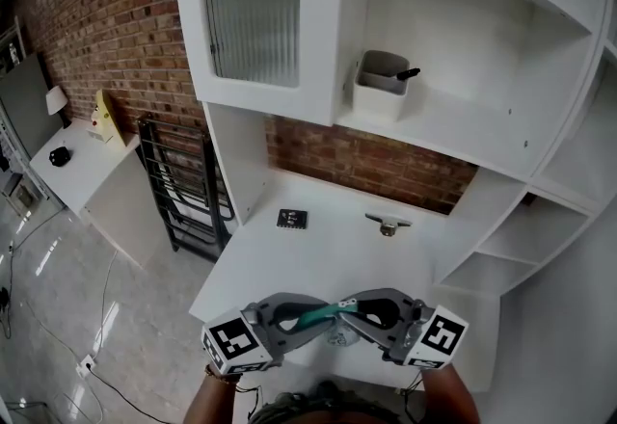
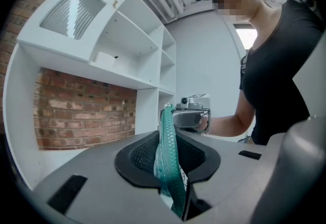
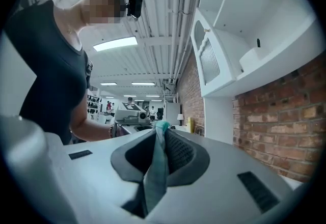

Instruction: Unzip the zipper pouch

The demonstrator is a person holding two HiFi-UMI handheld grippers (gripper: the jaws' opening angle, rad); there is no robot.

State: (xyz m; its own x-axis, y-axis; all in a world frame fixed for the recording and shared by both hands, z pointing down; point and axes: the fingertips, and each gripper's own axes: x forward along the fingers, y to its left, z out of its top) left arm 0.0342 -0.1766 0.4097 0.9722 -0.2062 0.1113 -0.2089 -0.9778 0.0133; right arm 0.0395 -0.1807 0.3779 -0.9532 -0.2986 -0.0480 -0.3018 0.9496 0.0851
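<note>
**Grey left gripper point(image 2: 172, 187) and grey right gripper point(image 3: 150, 182), both clenched**

Each pinches the teal woven-fabric zipper pouch point(image 1: 321, 317), which is stretched between their fingertips above the white desk point(image 1: 318, 249). It looks light, thin and limp. It will likely sag or slip unless one gripper takes the pull, which I can't make out.

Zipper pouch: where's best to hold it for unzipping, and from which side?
Its two ends, each gripper coming level from its own side, jaws across the flat faces. The zipper pouch spans edge-on as a thin teal band between left gripper and right gripper, both shut on it. I can't make out the slider.
</note>
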